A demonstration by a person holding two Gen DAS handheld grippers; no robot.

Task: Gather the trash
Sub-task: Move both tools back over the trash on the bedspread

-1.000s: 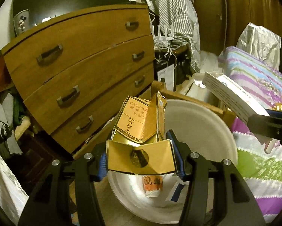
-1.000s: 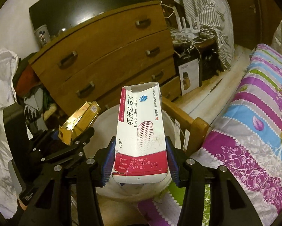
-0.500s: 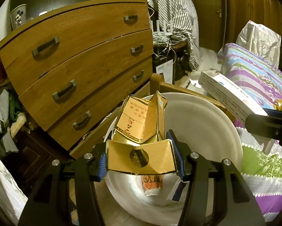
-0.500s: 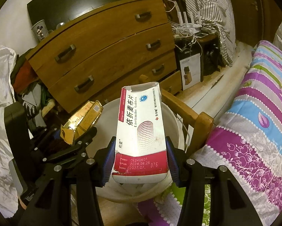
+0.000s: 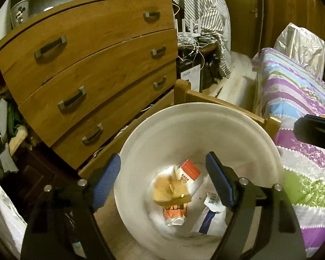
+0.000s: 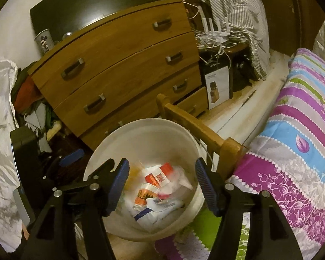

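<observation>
A white bucket (image 5: 257, 130) (image 6: 119, 136) on the floor holds trash. The gold carton (image 5: 171, 190) lies blurred at its bottom, beside the red-and-white medicine box (image 5: 189, 171) (image 6: 160, 176) and white wrappers (image 6: 158, 210). My left gripper (image 5: 162, 179) hangs over the bucket; its jaws are opening with nothing between them. My right gripper (image 6: 161, 184) is also above the bucket, jaws opening and empty. The left gripper's blue pad (image 6: 72, 157) shows at the left of the right wrist view.
A wooden chest of drawers (image 5: 93, 69) (image 6: 123, 65) stands behind the bucket. A wooden bed rail (image 6: 197, 127) and striped bedding (image 5: 303, 99) (image 6: 296, 130) lie to the right. Clothes and white plastic (image 6: 2, 130) pile up on the left.
Both grippers have opened. The gold carton fell from the left one and the medicine box from the right one into the bucket.
</observation>
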